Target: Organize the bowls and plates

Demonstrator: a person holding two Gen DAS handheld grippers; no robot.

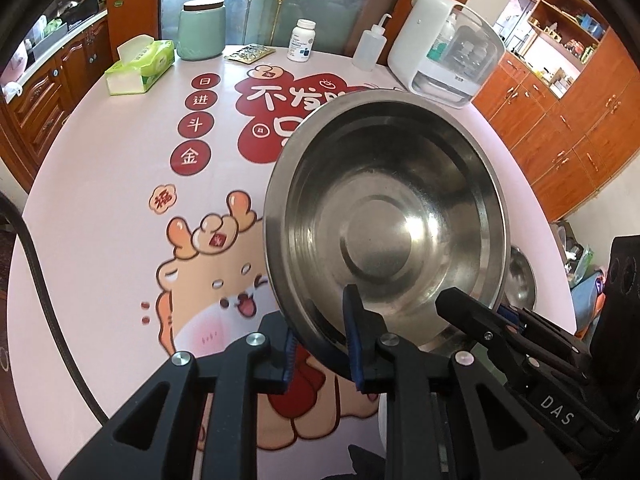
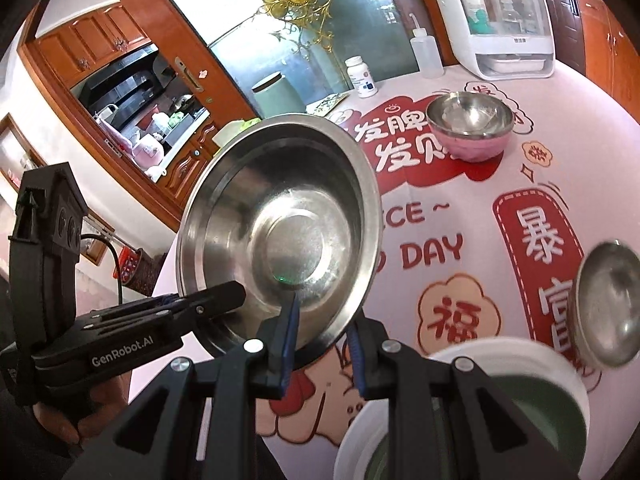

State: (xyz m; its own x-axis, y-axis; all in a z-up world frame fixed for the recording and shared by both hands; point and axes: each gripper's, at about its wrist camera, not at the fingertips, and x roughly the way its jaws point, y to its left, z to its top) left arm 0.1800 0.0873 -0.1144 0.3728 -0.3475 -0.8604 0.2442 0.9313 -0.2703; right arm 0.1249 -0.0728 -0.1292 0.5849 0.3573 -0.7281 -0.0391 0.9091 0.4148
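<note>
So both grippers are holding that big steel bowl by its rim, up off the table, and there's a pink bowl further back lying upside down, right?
Nearly. The left gripper and right gripper do both clamp the steel bowl by its rim, above the table. But the pink bowl is not upside down: the right wrist view shows it standing upright, its shiny inside facing up.

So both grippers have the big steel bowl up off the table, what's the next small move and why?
Probably carry the big steel bowl toward the pink-sided steel bowl at the far side and lower it beside or into it. The left gripper and right gripper both have their jaws clamped on its rim, it hangs tilted above the tablecloth, and the way there looks unobstructed.
</note>
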